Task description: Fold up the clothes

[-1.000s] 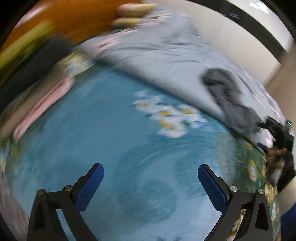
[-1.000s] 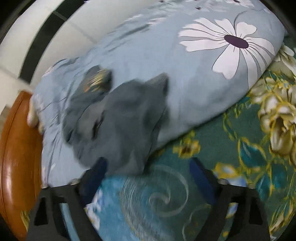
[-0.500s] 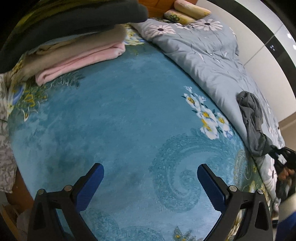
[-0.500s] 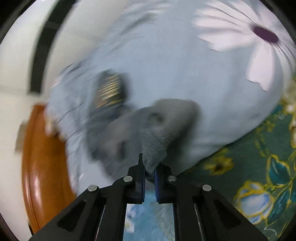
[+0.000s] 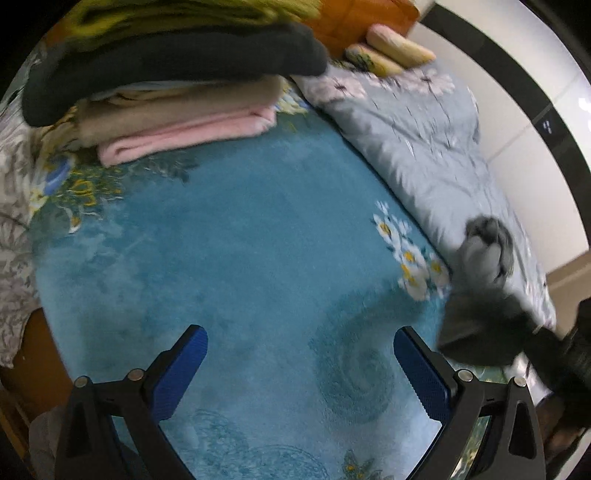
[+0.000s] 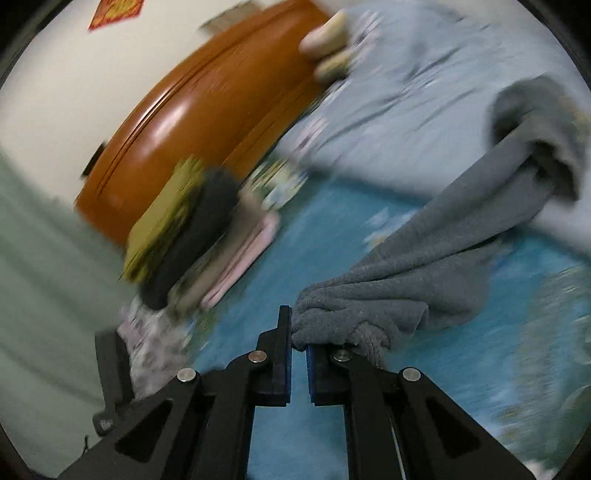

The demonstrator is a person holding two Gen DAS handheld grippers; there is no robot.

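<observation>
Dragged off the quilt [image 6: 424, 110], the grey garment [image 6: 424, 266] now trails over the blue bedspread [image 5: 240, 258], pinched in the right claw [image 6: 298, 343]; left claw [image 5: 299, 363] gapes wide, empty.

text: none legible | red wall paper [image 6: 116, 13]: marks too blurred to read

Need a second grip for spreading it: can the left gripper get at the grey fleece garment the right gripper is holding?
Probably yes. The left gripper is open and empty over bare blue bedspread, and the grey fleece garment, held by the right gripper, hangs just beside it, unobstructed.
</observation>
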